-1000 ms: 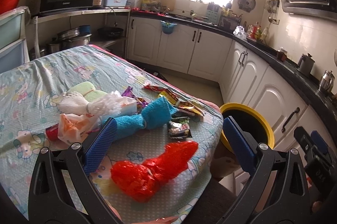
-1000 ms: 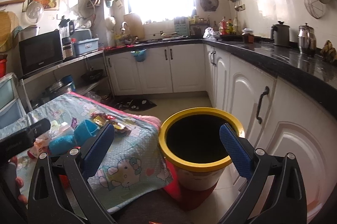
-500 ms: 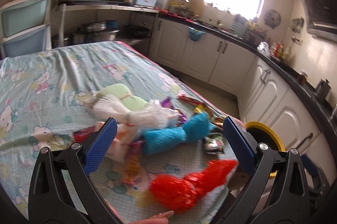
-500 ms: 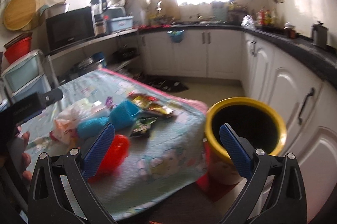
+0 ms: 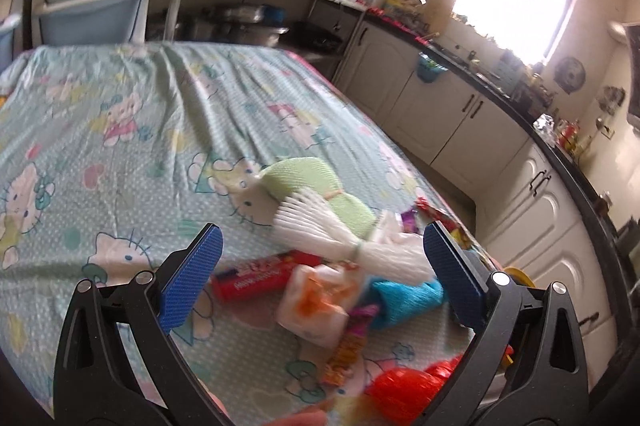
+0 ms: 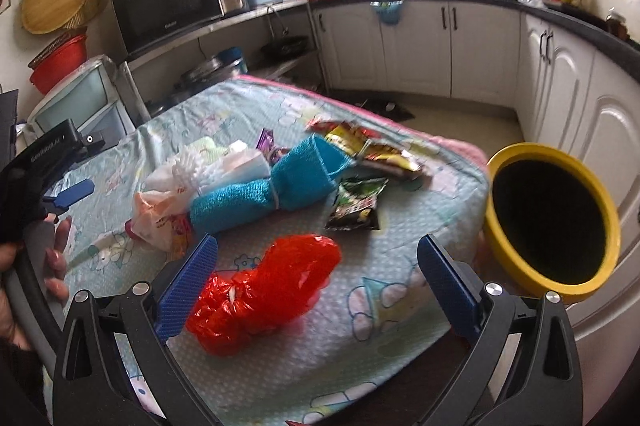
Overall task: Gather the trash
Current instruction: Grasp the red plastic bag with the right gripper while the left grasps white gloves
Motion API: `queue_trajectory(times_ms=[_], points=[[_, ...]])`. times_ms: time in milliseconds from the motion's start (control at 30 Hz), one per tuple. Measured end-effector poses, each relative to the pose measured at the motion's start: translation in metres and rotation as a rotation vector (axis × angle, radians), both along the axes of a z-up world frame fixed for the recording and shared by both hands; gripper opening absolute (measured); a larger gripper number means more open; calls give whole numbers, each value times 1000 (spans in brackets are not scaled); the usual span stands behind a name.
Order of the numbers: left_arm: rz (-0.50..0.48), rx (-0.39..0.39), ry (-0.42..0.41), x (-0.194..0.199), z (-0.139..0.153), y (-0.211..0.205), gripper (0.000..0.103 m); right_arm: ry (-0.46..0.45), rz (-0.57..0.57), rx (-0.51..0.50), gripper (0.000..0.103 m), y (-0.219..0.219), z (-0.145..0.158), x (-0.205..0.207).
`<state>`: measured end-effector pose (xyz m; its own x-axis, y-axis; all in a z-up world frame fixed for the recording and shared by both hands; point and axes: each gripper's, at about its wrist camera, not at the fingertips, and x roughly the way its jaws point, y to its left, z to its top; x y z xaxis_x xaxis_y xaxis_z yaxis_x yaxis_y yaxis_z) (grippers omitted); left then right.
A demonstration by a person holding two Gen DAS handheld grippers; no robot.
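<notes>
I'm lining up the first pick: both grippers' jaws gape wide, empty. My right gripper (image 6: 316,288) frames the red plastic bag (image 6: 266,296) on the counter (image 6: 384,250); probably closing comes next, then the yellow bin (image 6: 554,216).

A thin printed cloth (image 6: 392,209) with a dotted weave covers the table. On it lie a crinkled, glossy red plastic bag (image 6: 264,290), a rough blue terry towel (image 6: 272,191) and shiny foil wrappers (image 6: 356,205); the yellow bin (image 6: 600,226) looks smooth.
</notes>
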<state>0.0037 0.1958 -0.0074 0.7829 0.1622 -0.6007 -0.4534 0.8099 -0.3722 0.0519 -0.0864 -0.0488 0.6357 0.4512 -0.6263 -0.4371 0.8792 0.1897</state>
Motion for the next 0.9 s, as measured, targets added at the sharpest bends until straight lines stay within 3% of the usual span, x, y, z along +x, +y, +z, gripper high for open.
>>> queue_trajectory(times_ms=[200,367,467,500,567,600,700,767,900], points=[[-13,-99,55,21,-19,34,92,51,27,1,97,11,-17,15],[-77,-224,84,40,-38,53,92,126,32,34,97,13,-31,28],[-102,-260,98,48,-46,59,92,165,32,60,96,12,-36,34],[-106,-264,105,50,-48,60,92,175,33,71,95,11,-37,35],[-124,-291,112,53,-53,62,90,204,38,88,82,10,-40,39],[-134,-302,116,56,-55,62,85,222,41,96,79,9,-40,41],[-152,-338,140,62,-62,61,69,255,47,117,55,8,-43,44],[-153,-344,144,63,-64,60,57,254,63,123,31,7,-41,43],[-141,-336,144,63,-64,60,20,217,84,125,16,5,-33,38]])
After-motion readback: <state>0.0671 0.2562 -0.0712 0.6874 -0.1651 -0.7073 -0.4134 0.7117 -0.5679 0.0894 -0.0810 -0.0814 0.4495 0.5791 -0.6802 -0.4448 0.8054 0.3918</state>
